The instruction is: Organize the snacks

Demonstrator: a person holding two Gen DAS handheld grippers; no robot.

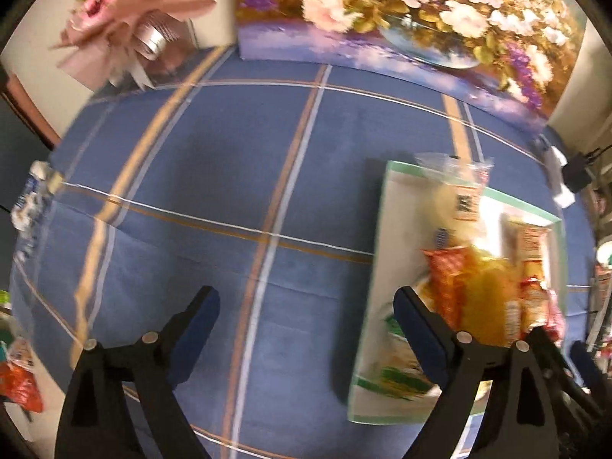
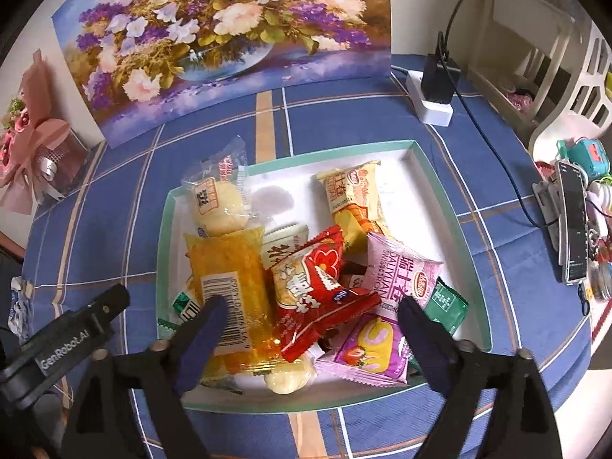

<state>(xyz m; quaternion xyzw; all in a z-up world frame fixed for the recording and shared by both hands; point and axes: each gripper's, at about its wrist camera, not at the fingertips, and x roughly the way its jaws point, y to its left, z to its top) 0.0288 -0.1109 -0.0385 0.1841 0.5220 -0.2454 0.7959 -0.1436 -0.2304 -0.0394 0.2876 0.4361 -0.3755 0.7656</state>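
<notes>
- Left claw (image 1: 306, 308): jaws wide apart, nothing between them. It sits at the bottom of the left wrist view over bare blue plaid tabletop (image 1: 237, 160). That view is motion-blurred.
- Right claw (image 2: 311, 315): jaws wide apart, gripping nothing. It hangs over the near end of the tray (image 2: 451, 199); the snack pile shows in the gap between the blue pads.
- The tray is a shallow white box with a green rim, centre of the right wrist view. In the left wrist view it lies at right (image 1: 376, 267), and the claw's right finger overlaps its lower part.
- All the snacks I can see are inside the tray, piled toward the bottom of the frame; its upper right part is bare.
- Orange packet (image 2: 229, 267), barcode up, lies lower left; the left pad of the right claw overlaps its bottom edge.
- Red packet (image 2: 317, 287) lies in the middle, on top of its neighbours.
- Pink roll packet (image 2: 401, 267) is to the right of the red one; a pink strawberry packet (image 2: 367, 352) lies below it, at the near rim.
- Yellow packet (image 2: 352, 199) sits at upper centre, tilted.
- Clear-wrapped pastry (image 2: 222, 206) is at upper left, its wrapper poking over the rim.
- Small green packet (image 2: 445, 306) lies lower right, beside the right pad.
- Flower painting (image 2: 222, 38) stands at the far edge of the tabletop, across the top of the frame.
- Left claw's body shows at lower left of the right wrist view, outside the tray.
</notes>
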